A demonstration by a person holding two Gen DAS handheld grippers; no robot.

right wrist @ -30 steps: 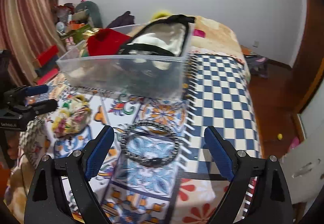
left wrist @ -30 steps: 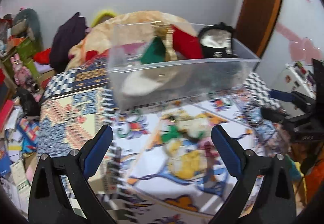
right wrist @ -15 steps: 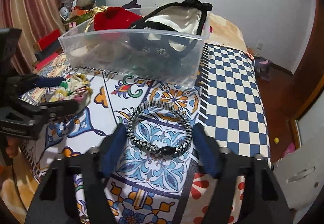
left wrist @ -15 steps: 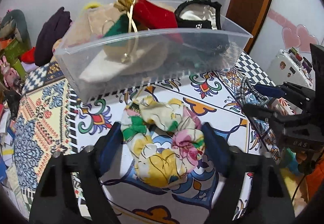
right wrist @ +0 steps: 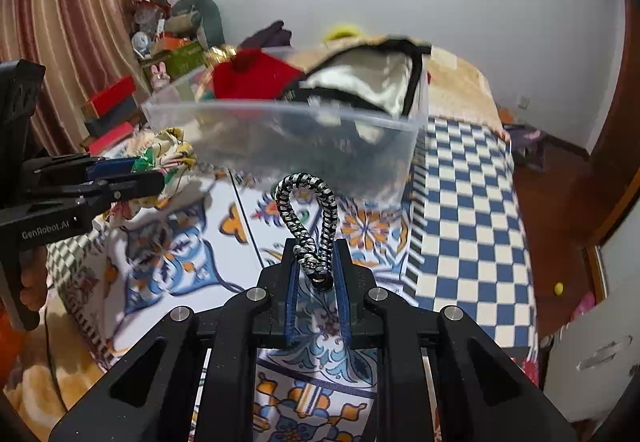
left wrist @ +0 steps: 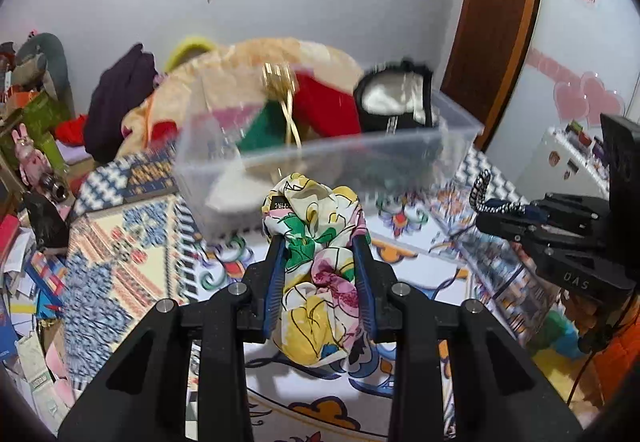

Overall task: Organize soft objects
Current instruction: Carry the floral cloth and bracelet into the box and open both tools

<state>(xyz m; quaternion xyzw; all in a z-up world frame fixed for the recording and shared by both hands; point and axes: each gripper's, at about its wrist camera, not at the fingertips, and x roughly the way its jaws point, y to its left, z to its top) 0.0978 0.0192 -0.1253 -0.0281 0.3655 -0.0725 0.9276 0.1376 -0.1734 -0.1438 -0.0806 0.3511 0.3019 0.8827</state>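
My left gripper (left wrist: 320,242) is shut on a floral scrunchie (left wrist: 316,282) and holds it above the patterned bedspread, in front of the clear plastic bin (left wrist: 440,146). My right gripper (right wrist: 316,242) is shut on a black-and-white braided hair band (right wrist: 306,210), lifted off the bed. The bin (right wrist: 280,122) holds a red cloth (left wrist: 328,106), a green piece, a gold ribbon and a black-trimmed cream pouch (right wrist: 368,82). The right gripper shows in the left wrist view (left wrist: 492,208); the left gripper shows in the right wrist view (right wrist: 152,170).
The bed has a patterned cover (right wrist: 460,202) with a blue checked part on the right. A beige blanket and dark clothes (left wrist: 116,102) lie behind the bin. Cluttered boxes and toys (left wrist: 32,146) stand at the left. A wooden door (left wrist: 500,22) is at the right.
Both grippers have closed on their objects and lifted them off the bed: left on the scrunchie, right on the braided band. Both now sit a little higher, facing the bin.
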